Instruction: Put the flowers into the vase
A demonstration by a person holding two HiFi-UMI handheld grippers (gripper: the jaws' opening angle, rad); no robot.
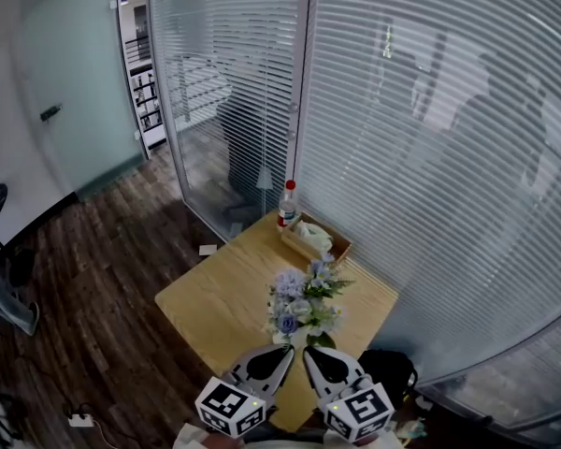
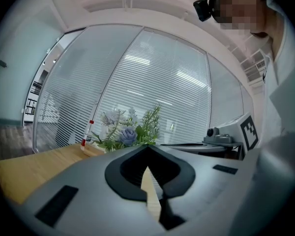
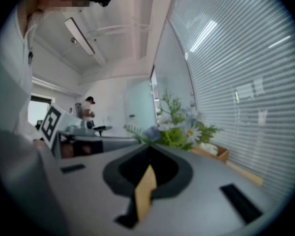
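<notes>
A bunch of blue and white flowers with green leaves stands upright in the middle of the light wooden table. Its base is too small to make out. My left gripper and right gripper hover side by side at the table's near edge, just short of the flowers, both pointing at them. In the left gripper view the left gripper has its jaws closed together, nothing between them, the flowers beyond. In the right gripper view the right gripper is likewise shut and empty, with the flowers ahead.
A wooden box with white paper and a red-capped bottle stand at the table's far edge, against a glass wall with blinds. A black bag lies on the floor to the right. A person stands far off.
</notes>
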